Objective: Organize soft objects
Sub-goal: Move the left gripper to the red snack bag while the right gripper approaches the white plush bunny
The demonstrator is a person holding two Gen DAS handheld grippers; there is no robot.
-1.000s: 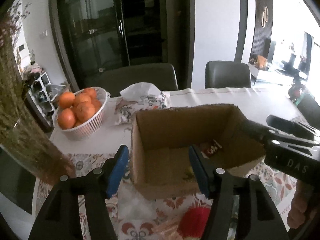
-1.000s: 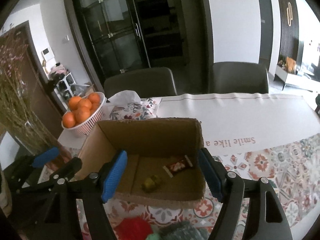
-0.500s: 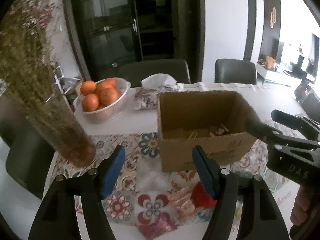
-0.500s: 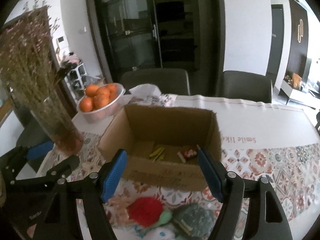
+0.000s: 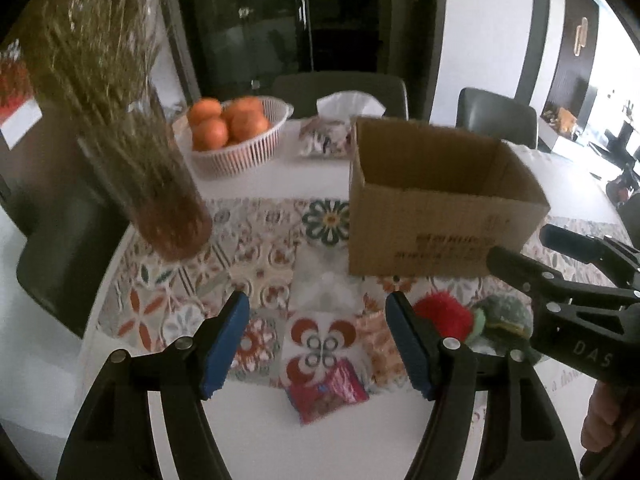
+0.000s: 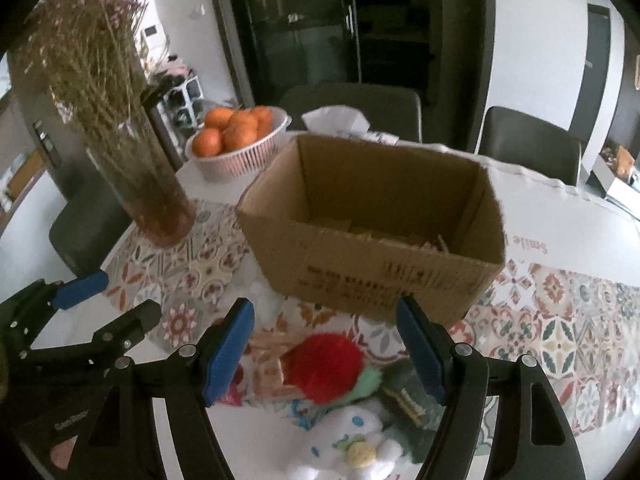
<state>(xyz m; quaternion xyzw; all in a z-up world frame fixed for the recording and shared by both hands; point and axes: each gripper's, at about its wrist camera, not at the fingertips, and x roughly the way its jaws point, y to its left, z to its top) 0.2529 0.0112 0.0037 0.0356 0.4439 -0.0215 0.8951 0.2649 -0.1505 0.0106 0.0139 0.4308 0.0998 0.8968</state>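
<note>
Cardboard box [image 6: 372, 248], red plush [image 6: 322, 362] nearby (both tools open)

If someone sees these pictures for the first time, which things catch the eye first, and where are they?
The open cardboard box stands in the middle of the patterned table runner, and a bright red fluffy toy lies just in front of it. To the left, a tall glass vase of dried flowers rises beside a white basket of oranges.
</note>
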